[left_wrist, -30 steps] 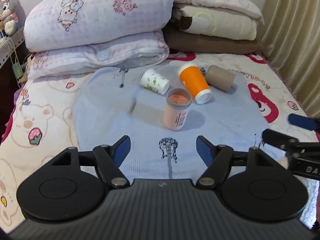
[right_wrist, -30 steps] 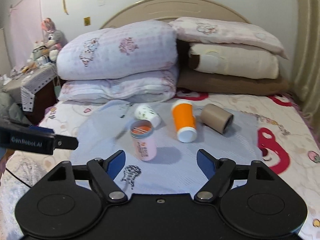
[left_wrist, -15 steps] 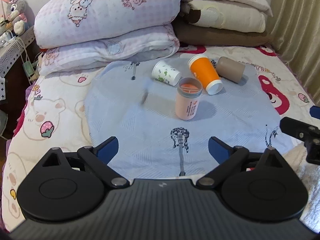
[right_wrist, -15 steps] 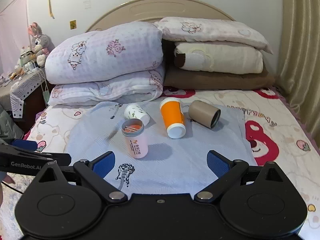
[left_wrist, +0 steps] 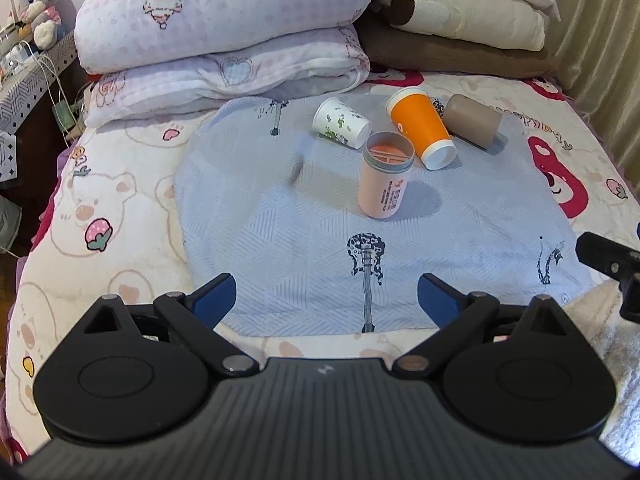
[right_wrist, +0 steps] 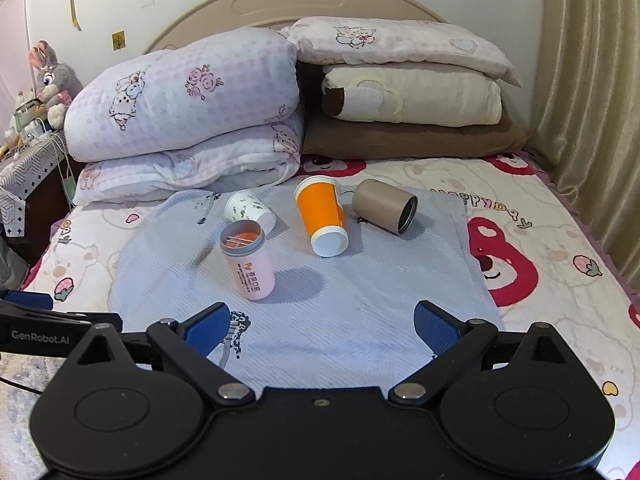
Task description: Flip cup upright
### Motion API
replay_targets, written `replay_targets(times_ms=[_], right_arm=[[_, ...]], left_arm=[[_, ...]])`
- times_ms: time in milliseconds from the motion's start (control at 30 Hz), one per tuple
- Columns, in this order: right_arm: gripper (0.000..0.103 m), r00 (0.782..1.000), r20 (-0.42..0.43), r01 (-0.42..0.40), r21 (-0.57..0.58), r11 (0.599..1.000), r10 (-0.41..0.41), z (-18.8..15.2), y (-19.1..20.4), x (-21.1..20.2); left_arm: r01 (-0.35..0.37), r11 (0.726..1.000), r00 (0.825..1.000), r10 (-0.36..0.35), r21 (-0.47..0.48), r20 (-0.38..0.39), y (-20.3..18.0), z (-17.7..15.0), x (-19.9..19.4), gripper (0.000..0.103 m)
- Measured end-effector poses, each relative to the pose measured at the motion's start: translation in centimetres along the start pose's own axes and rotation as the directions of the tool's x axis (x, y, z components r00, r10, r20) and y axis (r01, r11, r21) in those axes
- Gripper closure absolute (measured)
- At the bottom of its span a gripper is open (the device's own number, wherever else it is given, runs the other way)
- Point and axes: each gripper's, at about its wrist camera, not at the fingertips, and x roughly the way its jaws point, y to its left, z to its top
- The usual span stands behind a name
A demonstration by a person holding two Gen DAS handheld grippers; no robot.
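A pink cup (left_wrist: pixel 385 176) (right_wrist: pixel 248 264) stands upright on a light blue cloth (left_wrist: pixel 320 248) (right_wrist: pixel 360 312) on the bed. Behind it three cups lie on their sides: a white cup with green print (left_wrist: pixel 341 128) (right_wrist: pixel 249 210), an orange cup (left_wrist: pixel 422 132) (right_wrist: pixel 323 216) and a brown cup (left_wrist: pixel 472 126) (right_wrist: pixel 385 206). My left gripper (left_wrist: pixel 326 300) is open and empty, well short of the cups. My right gripper (right_wrist: pixel 322 326) is open and empty, also near the cloth's front edge. Each gripper shows at the edge of the other's view.
Folded quilts and pillows (right_wrist: pixel 192 120) are stacked at the headboard behind the cups. A curtain (right_wrist: pixel 592 120) hangs on the right. A bedside table with a plush rabbit (left_wrist: pixel 36 4) stands at the left.
Both grippers have pulled back from the cups and opened wider. The cups have not moved.
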Motion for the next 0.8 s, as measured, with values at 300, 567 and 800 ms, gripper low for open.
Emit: replay_targets(times_ms=[300, 567, 800], right_arm=[[0.003, 0.999, -0.030, 0.026, 0.023, 0.999, -0.025, -0.1, -0.4, 0.4], [0.003, 0.998, -0.048, 0.035, 0.025, 0.999, -0.034, 0.0, -0.5, 0.8], [0.003, 0.998, -0.056, 0.040, 0.026, 0.999, -0.039, 0.0, -0.4, 0.9]], left_arm=[[-0.022, 1.000, 0.999, 0.022, 0.004, -0.044, -0.1, 0.1, 0.9, 0.004], [-0.023, 1.000, 0.998, 0.024, 0.006, -0.062, 0.2, 0.2, 1.3, 0.004], [-0.034, 0.999, 0.997, 0.035, 0.015, -0.070, 0.0, 0.0, 1.6, 0.004]])
